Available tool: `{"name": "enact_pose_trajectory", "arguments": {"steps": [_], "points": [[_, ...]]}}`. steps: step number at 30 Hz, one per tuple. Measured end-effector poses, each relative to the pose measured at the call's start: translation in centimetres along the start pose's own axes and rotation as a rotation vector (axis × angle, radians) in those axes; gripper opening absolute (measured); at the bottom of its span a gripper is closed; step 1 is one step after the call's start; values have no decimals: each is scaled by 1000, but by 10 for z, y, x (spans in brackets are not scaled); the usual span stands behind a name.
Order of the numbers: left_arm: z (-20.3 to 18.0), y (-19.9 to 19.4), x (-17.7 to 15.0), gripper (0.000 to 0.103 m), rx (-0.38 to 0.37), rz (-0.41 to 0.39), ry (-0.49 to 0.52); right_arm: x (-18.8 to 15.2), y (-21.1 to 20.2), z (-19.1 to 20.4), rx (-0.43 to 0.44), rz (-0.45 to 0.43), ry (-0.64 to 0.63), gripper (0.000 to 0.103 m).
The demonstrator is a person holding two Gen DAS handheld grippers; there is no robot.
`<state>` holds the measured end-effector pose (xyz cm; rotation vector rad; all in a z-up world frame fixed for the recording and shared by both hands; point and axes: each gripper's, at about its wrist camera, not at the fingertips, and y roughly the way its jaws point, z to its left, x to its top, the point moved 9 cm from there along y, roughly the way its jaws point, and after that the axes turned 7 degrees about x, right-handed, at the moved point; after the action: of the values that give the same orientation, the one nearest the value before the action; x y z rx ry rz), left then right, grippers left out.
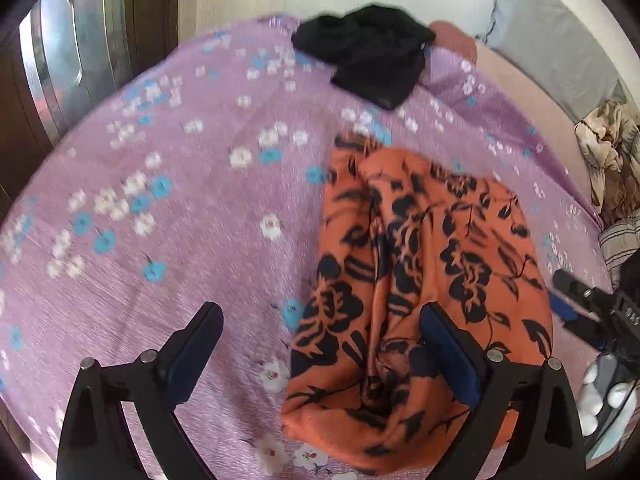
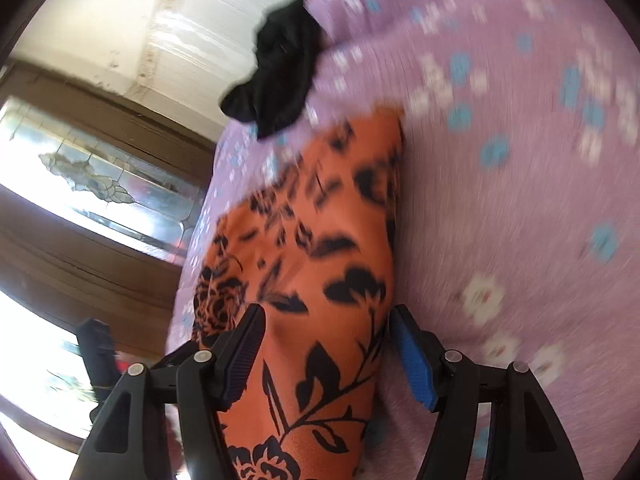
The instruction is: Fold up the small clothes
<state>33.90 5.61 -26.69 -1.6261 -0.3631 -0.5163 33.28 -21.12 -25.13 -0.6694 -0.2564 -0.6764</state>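
Observation:
An orange garment with a black flower print (image 1: 416, 272) lies folded on a purple flowered bedsheet (image 1: 168, 216). My left gripper (image 1: 320, 344) is open above its near left edge; the right finger (image 1: 444, 344) is over the cloth, the left finger over bare sheet. The garment also shows in the right wrist view (image 2: 320, 264). My right gripper (image 2: 326, 344) is open and straddles the garment's near end, holding nothing. A black garment (image 1: 368, 56) lies crumpled at the far edge of the bed and also shows in the right wrist view (image 2: 280, 72).
The right gripper's body (image 1: 592, 308) shows at the right edge of the left wrist view. A beige bundle of cloth (image 1: 608, 160) lies at the far right. A wooden door with glass panes (image 2: 100, 184) stands beyond the bed.

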Motion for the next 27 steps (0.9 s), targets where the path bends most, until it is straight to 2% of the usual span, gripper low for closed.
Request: {"name": "enact_pose_trajectory", "arguments": {"steps": [1, 3, 6, 7, 9, 10, 11, 14, 17, 18, 21, 24, 25, 27], "points": [[-3, -6, 2, 99, -5, -25, 16, 6, -8, 10, 31, -40, -41, 68], [-9, -10, 1, 99, -5, -31, 57, 7, -10, 32, 102, -49, -106, 67], [-6, 5, -12, 99, 127, 29, 121, -13, 12, 43, 187, 47, -95, 61], [-5, 10, -14, 100, 130, 49, 118, -24, 23, 38, 186, 91, -63, 58], [1, 10, -15, 100, 96, 71, 68, -33, 37, 23, 182, 119, -23, 55], [4, 9, -13, 100, 89, 70, 52, -30, 37, 19, 193, 105, -9, 44], [5, 7, -11, 99, 84, 59, 36, -28, 36, 15, 208, 119, 39, 40], [-3, -15, 4, 99, 61, -41, 7, -28, 31, 14, 239, 133, 97, 40], [-32, -34, 17, 99, -48, -109, 28, -26, 30, 5, 281, 119, 186, 40], [-46, -35, 17, 99, -75, -109, 50, -25, 28, 4, 297, 115, 214, 40], [-80, -27, 9, 99, -92, -65, 122, -23, 26, 0, 333, 108, 279, 40], [-110, -12, -1, 99, -185, 18, 135, -24, 23, -5, 367, 115, 324, 40], [-115, -9, -3, 99, -188, 28, 149, -23, 23, -7, 376, 120, 329, 40], [-120, -5, -9, 99, -142, 33, 185, -23, 23, -8, 384, 129, 337, 40]]}}
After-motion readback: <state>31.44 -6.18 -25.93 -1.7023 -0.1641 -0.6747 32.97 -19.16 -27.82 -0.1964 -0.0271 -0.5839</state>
